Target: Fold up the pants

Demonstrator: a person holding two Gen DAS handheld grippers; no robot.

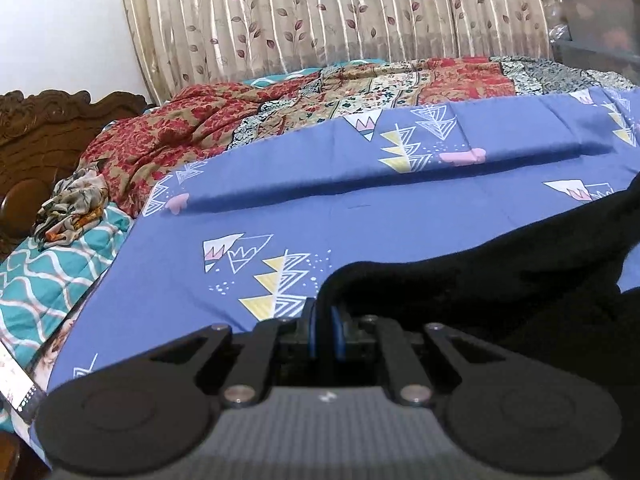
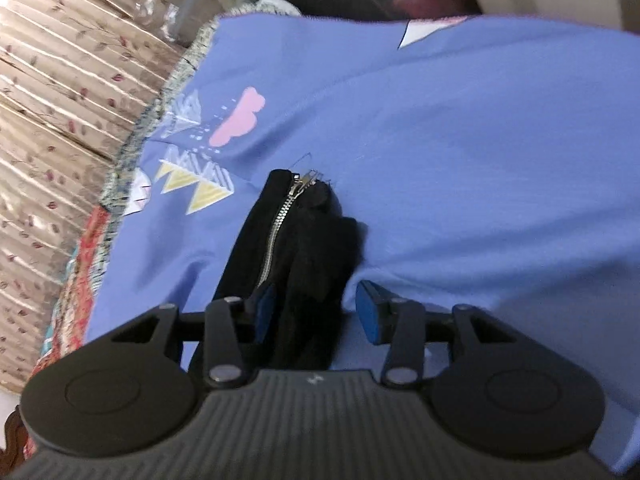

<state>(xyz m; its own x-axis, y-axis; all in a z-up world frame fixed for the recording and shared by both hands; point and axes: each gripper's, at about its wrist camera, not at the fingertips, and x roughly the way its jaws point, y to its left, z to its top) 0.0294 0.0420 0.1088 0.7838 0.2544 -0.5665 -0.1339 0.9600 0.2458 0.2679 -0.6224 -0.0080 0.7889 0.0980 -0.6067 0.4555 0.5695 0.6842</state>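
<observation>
Left gripper: blue-padded fingers drawn together, clamped on an edge of the black pants. Fabric rising from the fingers and spreading toward 3 o'clock across the left wrist view, over the blue bedsheet with triangle print.

Right gripper: fingers apart. Left pad touching the bunched black pants; right pad clear of the fabric, blue sheet visible in the gap. Pants not pinched on this side. Silver zipper exposed, running toward 12 o'clock from the fingers, garment end resting on the bedsheet.

Surroundings: red patterned quilt at 10 o'clock on the bed, teal wavy cover at 9 o'clock, carved wooden headboard beyond, floral curtain at 12 o'clock. Right wrist view motion-blurred.
</observation>
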